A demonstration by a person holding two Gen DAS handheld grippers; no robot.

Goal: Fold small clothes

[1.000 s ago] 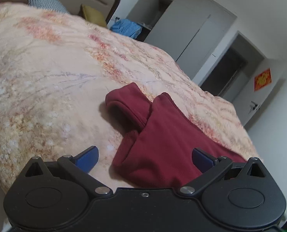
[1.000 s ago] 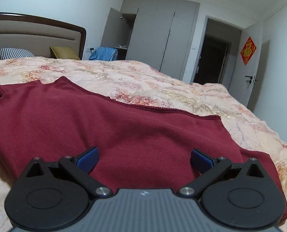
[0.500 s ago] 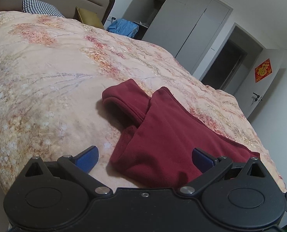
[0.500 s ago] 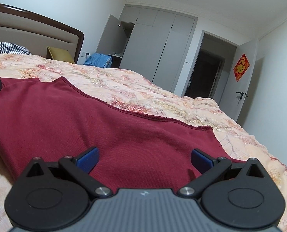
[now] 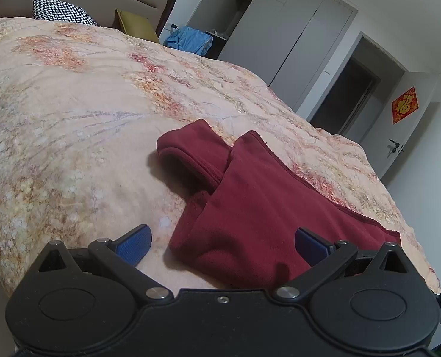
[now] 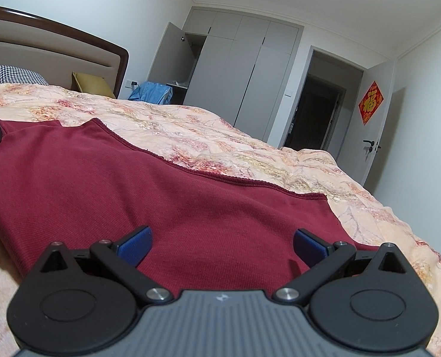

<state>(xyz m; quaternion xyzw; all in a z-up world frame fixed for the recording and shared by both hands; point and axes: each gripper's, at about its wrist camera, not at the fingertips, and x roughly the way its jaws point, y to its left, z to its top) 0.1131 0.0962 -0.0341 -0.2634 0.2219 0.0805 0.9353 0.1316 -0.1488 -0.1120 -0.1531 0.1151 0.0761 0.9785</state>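
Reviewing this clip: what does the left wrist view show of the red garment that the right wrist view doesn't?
Only the left wrist view shows the red garment's folded-back sleeve end and the open left gripper. Only the right wrist view shows the garment's broad flat panel, its hem's right corner and the open right gripper. Both show the floral bedspread, wardrobe and blue cloth.

The bed (image 5: 71, 113) had a soft peach cover with flowers on it. A dark red top (image 6: 131, 184) lay flat on the cover. A checked pillow (image 5: 59, 10) and a yellow pillow (image 5: 134, 25) sat by the headboard.
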